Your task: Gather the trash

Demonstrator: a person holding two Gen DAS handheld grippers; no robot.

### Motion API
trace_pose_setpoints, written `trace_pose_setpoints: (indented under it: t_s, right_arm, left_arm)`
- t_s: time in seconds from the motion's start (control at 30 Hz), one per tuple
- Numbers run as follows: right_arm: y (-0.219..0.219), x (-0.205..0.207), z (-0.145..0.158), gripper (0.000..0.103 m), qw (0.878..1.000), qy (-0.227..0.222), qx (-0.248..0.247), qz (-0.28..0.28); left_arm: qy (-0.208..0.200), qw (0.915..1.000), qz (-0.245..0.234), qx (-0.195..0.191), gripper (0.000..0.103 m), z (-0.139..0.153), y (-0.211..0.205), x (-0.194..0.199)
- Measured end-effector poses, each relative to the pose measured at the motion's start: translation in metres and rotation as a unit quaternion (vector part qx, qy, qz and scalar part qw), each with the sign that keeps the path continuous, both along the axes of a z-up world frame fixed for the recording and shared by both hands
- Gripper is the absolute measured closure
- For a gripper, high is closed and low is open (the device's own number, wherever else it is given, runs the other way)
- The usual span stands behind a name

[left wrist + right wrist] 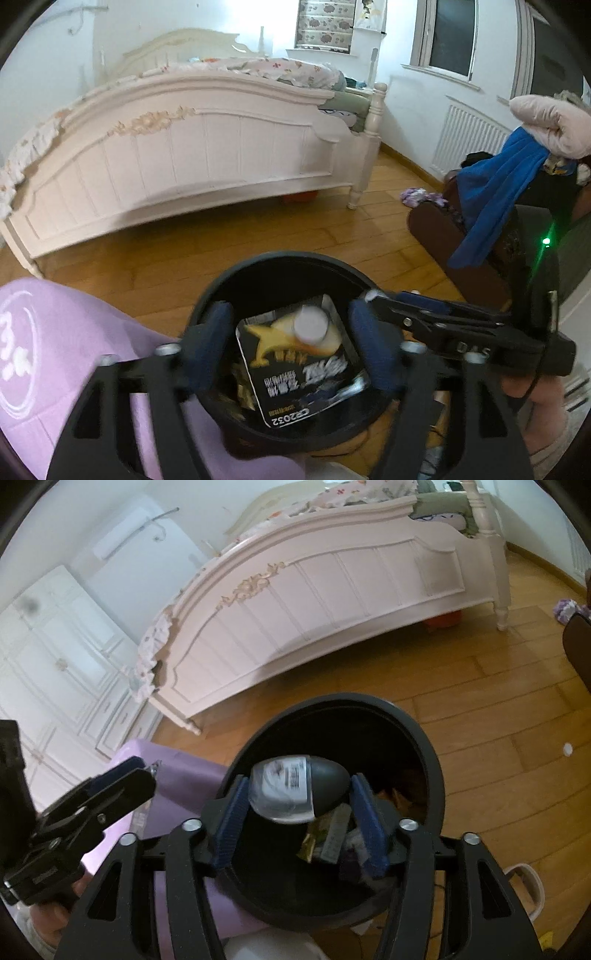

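A black round bin (280, 258) stands on the wooden floor under both grippers. In the left wrist view my left gripper (291, 321) is open over the bin mouth. Between its blue pads (207, 350), touching neither, are a blurred white-capped item (310, 325) and a black-and-yellow battery card (306, 376). My right gripper (380, 297) reaches in from the right. In the right wrist view my right gripper (299, 790) is open above the bin (332, 698). A dark egg-shaped item in clear labelled wrap (295, 786), blurred, sits loose between its fingertips. Wrappers (325, 834) lie in the bin. My left gripper (147, 771) is at the left.
A lilac bag (48, 350) stands right beside the bin on the left. A white bed footboard (192, 158) crosses the room behind. On the right is a dark chair (443, 229) draped with blue cloth (491, 195), and a purple cloth (421, 195) lies on the floor. White wardrobes (55, 664) stand left.
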State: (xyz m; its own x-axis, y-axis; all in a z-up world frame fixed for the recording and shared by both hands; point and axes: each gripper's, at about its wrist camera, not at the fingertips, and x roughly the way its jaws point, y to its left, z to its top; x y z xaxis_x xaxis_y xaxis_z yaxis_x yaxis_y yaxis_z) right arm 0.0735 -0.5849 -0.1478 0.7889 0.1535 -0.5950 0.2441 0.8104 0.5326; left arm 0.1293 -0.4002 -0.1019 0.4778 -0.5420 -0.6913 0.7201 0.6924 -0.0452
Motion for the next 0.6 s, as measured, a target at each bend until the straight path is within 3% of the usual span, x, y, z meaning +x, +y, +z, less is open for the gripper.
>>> trace_pose_setpoints:
  t_s: [0.13,0.37,0.6]
  right_arm:
    - [0.002,0.002,0.005,0.028,1.0,-0.006,-0.009,0.002]
    - [0.031,-0.008,0.024,0.026,0.999,-0.027,-0.011,0.025]
    - [0.112,-0.01,0.06,0.022,0.993,-0.056,-0.033,0.099]
  left_arm:
    - [-0.032,0.9992,-0.007,-0.023,0.006,0.011,0.008,-0.007]
    - [-0.046,0.9979,0.015,-0.042,0.006,0.032,0.043,-0.016]
    - [-0.057,0.9896,0.114,-0.067,0.006,0.055,0.13,-0.029]
